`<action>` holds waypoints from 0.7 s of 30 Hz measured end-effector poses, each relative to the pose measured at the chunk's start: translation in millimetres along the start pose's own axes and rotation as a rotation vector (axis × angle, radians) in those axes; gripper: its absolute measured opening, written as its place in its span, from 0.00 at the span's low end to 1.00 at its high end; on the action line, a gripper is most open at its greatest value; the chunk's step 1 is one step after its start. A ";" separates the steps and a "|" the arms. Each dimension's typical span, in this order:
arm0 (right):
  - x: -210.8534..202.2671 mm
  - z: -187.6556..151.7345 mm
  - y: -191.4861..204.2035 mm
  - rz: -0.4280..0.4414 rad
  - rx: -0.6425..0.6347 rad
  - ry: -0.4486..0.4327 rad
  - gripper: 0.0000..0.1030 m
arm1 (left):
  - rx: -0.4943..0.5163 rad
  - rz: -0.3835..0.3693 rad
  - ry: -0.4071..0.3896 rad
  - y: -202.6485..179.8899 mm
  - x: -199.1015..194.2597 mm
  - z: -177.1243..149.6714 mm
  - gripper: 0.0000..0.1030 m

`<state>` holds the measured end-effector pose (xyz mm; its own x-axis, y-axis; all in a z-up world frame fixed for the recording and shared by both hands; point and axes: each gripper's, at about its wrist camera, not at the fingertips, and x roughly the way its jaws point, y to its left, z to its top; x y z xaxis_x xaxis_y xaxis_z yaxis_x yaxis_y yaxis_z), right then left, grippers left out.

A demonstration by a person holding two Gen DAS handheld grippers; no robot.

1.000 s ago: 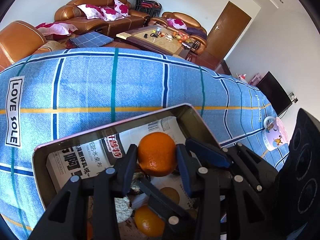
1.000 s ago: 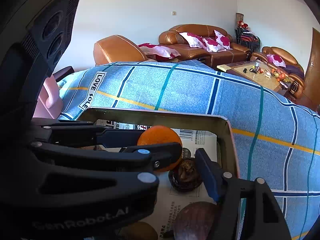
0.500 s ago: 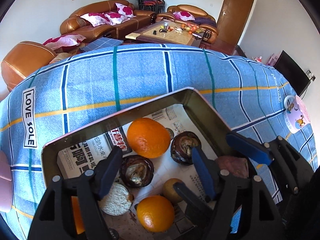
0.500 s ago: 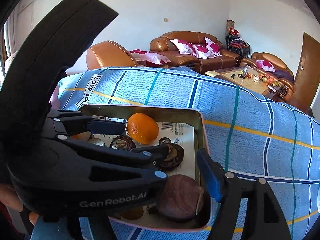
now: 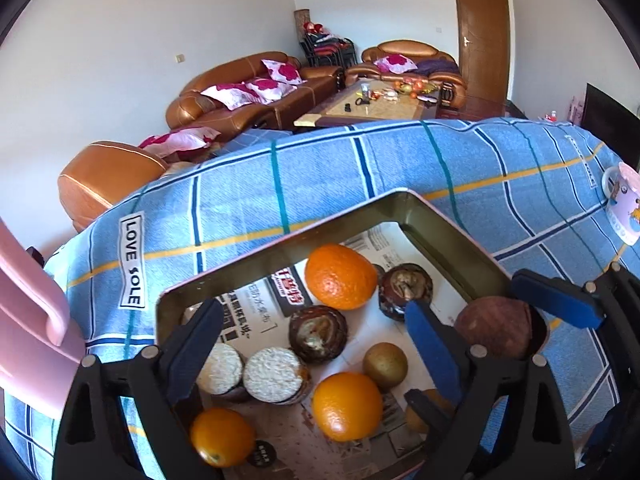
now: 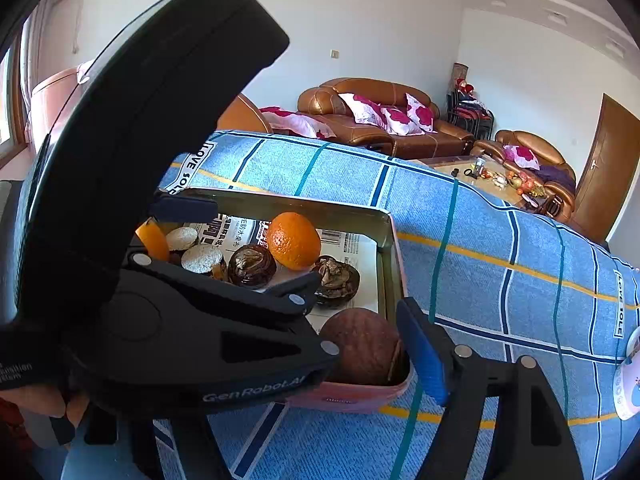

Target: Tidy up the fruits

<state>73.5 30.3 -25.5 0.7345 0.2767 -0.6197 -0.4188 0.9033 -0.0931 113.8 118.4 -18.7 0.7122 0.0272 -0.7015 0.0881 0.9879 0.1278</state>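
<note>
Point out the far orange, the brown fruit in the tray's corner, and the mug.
far orange (image 5: 340, 276), left wrist view, middle of its peel
brown fruit (image 6: 362, 346), right wrist view, its rounded top
mug (image 5: 624, 204), left wrist view, its printed side

Left gripper (image 6: 224, 248) body hides tray's (image 6: 390, 240) near-left fruit; mug (image 5: 624, 204) cut by edge; coffee-table items (image 5: 384, 94) too small.

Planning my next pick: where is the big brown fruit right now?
In both wrist views the big brown fruit lies in the tray, in its near right corner, just nearer than a dark halved fruit.
</note>
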 end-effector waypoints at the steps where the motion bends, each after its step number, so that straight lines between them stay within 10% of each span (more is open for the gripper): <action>1: -0.2 -0.6 -0.3 0.002 0.002 -0.001 0.76 | -0.029 0.000 -0.008 6.8 -2.7 -0.6 0.92; 14: -9.2 1.9 -20.2 -0.054 0.143 -0.103 0.81 | -0.244 0.174 -0.264 38.5 -43.5 -33.5 1.00; 21: -13.3 5.2 -8.9 -0.127 0.103 -0.131 0.83 | -0.310 0.149 -0.300 48.0 -48.9 -46.1 1.00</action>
<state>70.3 20.3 -12.4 0.8438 0.1927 -0.5009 -0.2666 0.9605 -0.0795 51.2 171.5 -10.6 0.8754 0.1724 -0.4516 -0.2111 0.9768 -0.0362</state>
